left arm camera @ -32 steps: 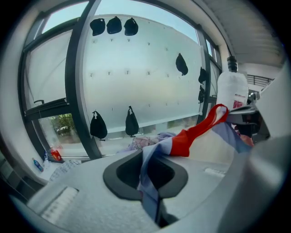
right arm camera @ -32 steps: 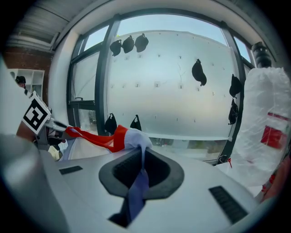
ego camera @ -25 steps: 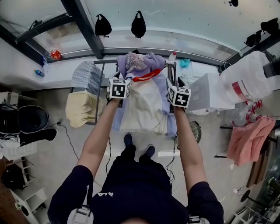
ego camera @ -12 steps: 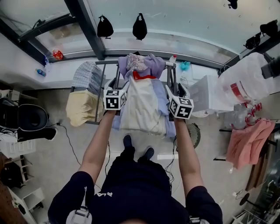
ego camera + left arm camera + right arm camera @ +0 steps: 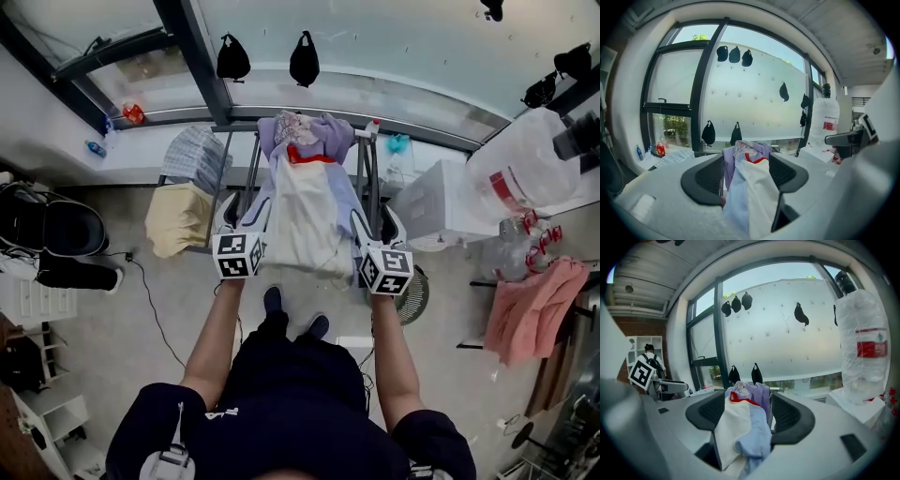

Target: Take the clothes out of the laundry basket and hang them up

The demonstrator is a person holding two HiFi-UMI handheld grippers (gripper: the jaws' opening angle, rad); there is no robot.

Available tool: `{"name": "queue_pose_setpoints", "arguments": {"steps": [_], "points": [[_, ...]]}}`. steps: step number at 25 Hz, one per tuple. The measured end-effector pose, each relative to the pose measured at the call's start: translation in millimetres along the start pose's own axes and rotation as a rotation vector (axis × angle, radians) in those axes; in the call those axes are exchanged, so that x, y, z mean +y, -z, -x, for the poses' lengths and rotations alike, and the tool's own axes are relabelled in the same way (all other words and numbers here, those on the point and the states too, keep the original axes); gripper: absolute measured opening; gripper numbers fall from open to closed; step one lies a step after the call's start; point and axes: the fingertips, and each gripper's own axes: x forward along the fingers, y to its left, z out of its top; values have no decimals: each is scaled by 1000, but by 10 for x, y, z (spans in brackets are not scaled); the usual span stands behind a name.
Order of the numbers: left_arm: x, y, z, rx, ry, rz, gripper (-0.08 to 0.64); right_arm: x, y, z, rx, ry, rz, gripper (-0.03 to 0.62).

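Clothes first: a cream garment with a red neck trim (image 5: 302, 220) lies draped lengthwise over the grey metal drying rack (image 5: 367, 169). It sits on top of a pale blue garment (image 5: 351, 208), whose edges show along both sides. Both hang down at the near end of the rack, toward me. A bundle of lilac and patterned clothes (image 5: 314, 131) sits at the far end, touching the red trim.

My left gripper (image 5: 242, 210) is at the near left corner of the draped pile, and my right gripper (image 5: 378, 225) is at the near right corner.
- Left: jaws stand wide and have just been opening. The left gripper view shows cream and blue cloth in the gap, with the pads not pressing on it.
- Right: jaws are also apart and have just been opening further. Blue hem and cream cloth bunch between them, loose, not pinched.
- Neither tong grips anything.

Left of the pile, a grey checked cloth (image 5: 192, 157) and a pale yellow cloth (image 5: 178, 220) hang over the rack's side. Beyond the rack is a large window with two black bags (image 5: 232, 61) hung against it.

To the right:
- a white box (image 5: 433, 199) just beside the rack
- a big plastic-wrapped white bundle (image 5: 525, 164) behind the box
- a pink cloth (image 5: 532, 305), well apart from the rack
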Motion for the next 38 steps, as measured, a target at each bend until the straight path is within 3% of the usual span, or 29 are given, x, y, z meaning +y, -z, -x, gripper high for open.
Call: {"name": "queue_pose_setpoints", "arguments": {"steps": [9, 24, 26, 27, 30, 34, 38], "points": [[-324, 238, 790, -23, 22, 28, 298, 194, 292, 597, -34, -44, 3, 313], [-520, 379, 1214, -39, 8, 11, 298, 245, 428, 1073, -45, -72, -6, 311], [-551, 366, 1249, -43, 5, 7, 276, 248, 368, 1126, -72, -62, 4, 266], [-562, 365, 1270, -43, 4, 14, 229, 239, 334, 1160, -88, -45, 20, 217], [-599, 362, 1333, -49, 12, 49, 33, 237, 253, 1237, -119, -7, 63, 2], [-680, 346, 1376, -54, 34, 4, 21, 347, 268, 1234, -98, -39, 84, 0], [-694, 325, 1380, -59, 57, 9, 21, 440, 263, 1194, -95, -62, 88, -2]]}}
